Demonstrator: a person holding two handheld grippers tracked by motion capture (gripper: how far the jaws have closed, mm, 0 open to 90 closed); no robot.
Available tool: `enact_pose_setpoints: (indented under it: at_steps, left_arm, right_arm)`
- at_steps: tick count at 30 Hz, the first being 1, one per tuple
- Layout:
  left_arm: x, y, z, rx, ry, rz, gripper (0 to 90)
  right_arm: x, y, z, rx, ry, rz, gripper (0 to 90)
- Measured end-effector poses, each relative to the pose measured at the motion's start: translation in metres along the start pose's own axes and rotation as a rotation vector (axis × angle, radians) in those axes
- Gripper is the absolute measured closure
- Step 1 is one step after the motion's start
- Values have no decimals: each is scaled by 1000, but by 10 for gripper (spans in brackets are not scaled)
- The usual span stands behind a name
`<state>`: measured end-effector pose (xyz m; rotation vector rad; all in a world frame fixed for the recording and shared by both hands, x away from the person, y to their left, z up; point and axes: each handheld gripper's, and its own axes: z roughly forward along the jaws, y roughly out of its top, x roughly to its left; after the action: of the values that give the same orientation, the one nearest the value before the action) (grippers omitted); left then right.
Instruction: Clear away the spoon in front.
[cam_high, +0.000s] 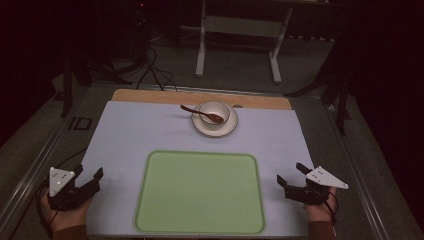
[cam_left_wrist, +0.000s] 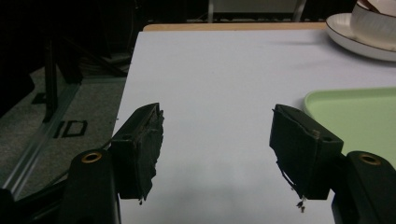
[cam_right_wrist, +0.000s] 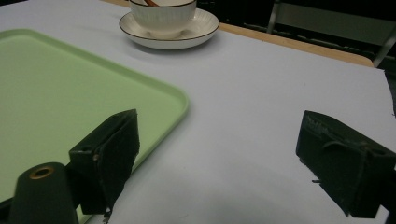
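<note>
Two open grippers wait on either side of a green tray

Two hand-held grippers rest low over a white table cover, each with its jaws spread wide and nothing between them. The left gripper (cam_high: 89, 178) sits at the near left corner of the cover, just left of the tray. In the left gripper view its black jaws frame bare white surface, with the tray's corner showing past the right-hand jaw. The right gripper (cam_high: 291, 173) sits at the near right, just beside the tray's right edge; in the right gripper view one jaw hangs over the tray's rim and the other over white cover.

Between the grippers lies the pale green tray (cam_high: 150, 210), flat and rectangular with rounded corners. Beyond it, well apart from both grippers, a white bowl (cam_high: 216, 111) stands on a white saucer (cam_high: 200, 127) near the far edge of the table. A brown wooden spoon (cam_high: 202, 114) rests in the bowl, its handle sticking out to the left over the rim. The white cover (cam_high: 130, 135) between grippers and bowl is open, so only the tray lies in the path.
</note>
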<state>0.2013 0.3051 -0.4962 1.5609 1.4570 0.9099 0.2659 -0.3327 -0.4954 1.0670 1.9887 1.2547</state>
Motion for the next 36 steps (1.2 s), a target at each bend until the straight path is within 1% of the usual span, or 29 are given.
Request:
enact_pose_setpoints:
  at_steps: [3, 7, 16, 19, 21, 24, 26, 27, 29, 30, 31, 35, 36]
  left_arm:
    - [-2, 1, 1, 2, 1, 20, 344]
    - [-3, 0, 2, 8, 1, 28, 342]
    - [-4, 1, 4, 20, 0, 27, 334]
    - [-8, 2, 7, 45, -11, 45, 327]
    - [-9, 3, 7, 49, -14, 52, 327]
    - [-15, 7, 8, 44, -24, 64, 327]
    - [-17, 8, 8, 38, -30, 56, 327]
    - [-18, 10, 8, 37, -40, 45, 327]
    - [-22, 13, 9, 36, -51, 37, 320]
    - [-24, 15, 9, 34, -57, 43, 321]
    - [-28, 18, 9, 33, -66, 62, 321]
    - [-32, 25, 9, 23, -83, 71, 331]
    - [-33, 29, 8, 9, -92, 73, 335]
  right_arm:
    - [-2, -1, 1, -2, 2, 1, 135]
    - [-1, -1, 2, 3, 3, -1, 135]
    - [-1, -2, 5, 11, -5, -15, 136]
    - [-1, -2, 4, 5, -6, -18, 136]
    - [-1, -2, 4, 5, -6, -17, 137]
    - [-1, -2, 4, 4, -5, -18, 136]
    - [-1, -2, 4, 4, -4, -19, 136]
    - [-1, -2, 4, 4, -4, -20, 136]
    - [-1, -2, 6, 12, -4, -26, 136]
    - [-1, -2, 6, 12, -5, -28, 136]
    - [-1, -2, 5, 11, -5, -29, 136]
    - [-1, -2, 5, 9, -6, -23, 136]
    - [-2, -3, 5, 10, -5, -24, 136]
